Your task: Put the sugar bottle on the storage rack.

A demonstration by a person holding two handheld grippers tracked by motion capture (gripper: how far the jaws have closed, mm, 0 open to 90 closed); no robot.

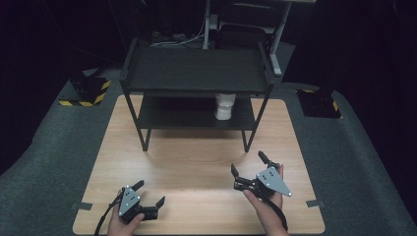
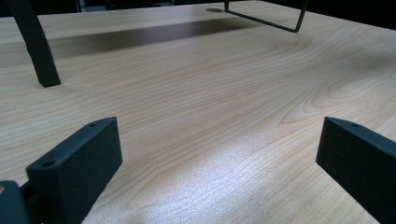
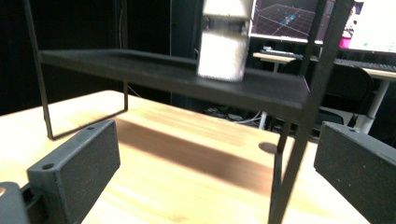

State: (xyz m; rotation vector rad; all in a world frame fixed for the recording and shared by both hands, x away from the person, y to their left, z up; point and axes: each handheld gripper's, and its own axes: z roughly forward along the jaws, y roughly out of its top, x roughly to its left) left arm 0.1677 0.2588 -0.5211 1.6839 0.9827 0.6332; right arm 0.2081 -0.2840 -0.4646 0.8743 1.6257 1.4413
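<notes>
White and squat, a small plastic jar (image 1: 225, 106) stands on the lower tier of the black metal two-tier rack (image 1: 196, 69), ahead of the right gripper (image 1: 252, 168) and slightly to its left; it appears blurred in the right gripper view (image 3: 222, 44). Both tools rest low over the pale wooden table (image 1: 196, 162), jaws spread wide and holding nothing; the left gripper (image 1: 148, 192) sits well apart from the jar. Reaching in looks risky: the upper shelf hangs close above the jar, and the rack's front leg (image 3: 299, 121) could catch a jaw and tip the jar.
</notes>
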